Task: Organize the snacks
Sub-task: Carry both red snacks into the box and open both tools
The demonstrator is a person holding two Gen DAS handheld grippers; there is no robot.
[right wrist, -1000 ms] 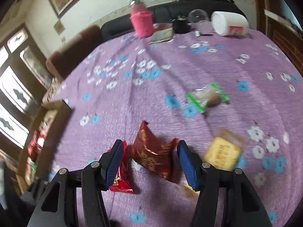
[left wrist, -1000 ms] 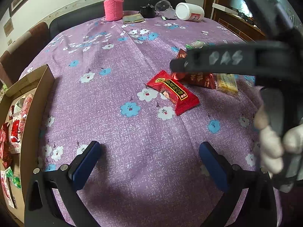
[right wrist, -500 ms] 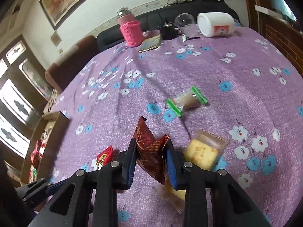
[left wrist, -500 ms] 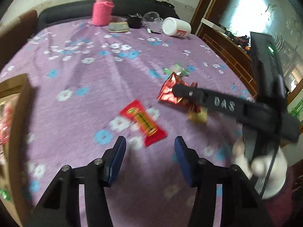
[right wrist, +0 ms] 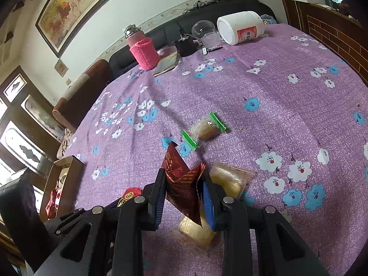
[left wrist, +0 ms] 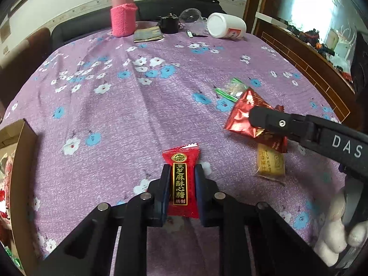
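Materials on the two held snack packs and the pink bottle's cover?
Bright red candy pack: glossy printed plastic film, likely; smooth sheen, serrated end. Dark red pack: metallized foil, apparently; sharp creases, mirror glints. Pink bottle's cover: knitted yarn, matte; visible stitch rows.

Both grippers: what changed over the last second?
The left gripper went from wide open over the cloth to shut on the red candy bar. The right gripper closed on the dark red foil packet and raised it off the table. Unchanged: the yellow pastry, the green-ended snack and the cardboard box at the left edge.
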